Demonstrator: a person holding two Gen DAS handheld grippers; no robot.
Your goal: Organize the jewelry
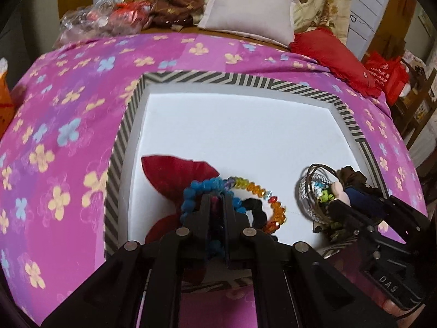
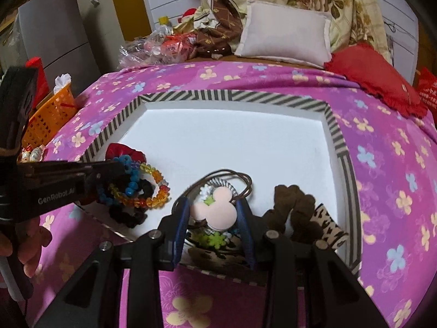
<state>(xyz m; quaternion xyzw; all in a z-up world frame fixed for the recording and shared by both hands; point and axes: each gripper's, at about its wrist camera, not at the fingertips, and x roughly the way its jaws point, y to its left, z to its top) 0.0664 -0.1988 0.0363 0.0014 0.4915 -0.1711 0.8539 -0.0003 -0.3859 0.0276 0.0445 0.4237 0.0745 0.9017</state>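
Observation:
A white tray with a striped rim (image 1: 218, 78) (image 2: 235, 96) lies on the pink bedspread. My left gripper (image 1: 217, 199) is shut on a blue bead bracelet (image 1: 191, 194) at the tray's near left, over a red scrunchie (image 1: 174, 175), a black scrunchie (image 1: 254, 207) and an orange bead bracelet (image 1: 275, 207). It enters the right wrist view (image 2: 120, 168) from the left. My right gripper (image 2: 213, 205) is open around a pink mouse-ear hair clip (image 2: 214, 205) lying on brown cords and a striped hair tie (image 2: 226, 184).
A brown scrunchie (image 2: 295, 202) and a leopard-print band (image 2: 330, 224) lie at the tray's near right. An orange basket (image 2: 49, 117) stands left of the bed. A white pillow (image 2: 284, 35), a red cushion (image 2: 374, 76) and plastic bags (image 2: 153, 49) lie at the back.

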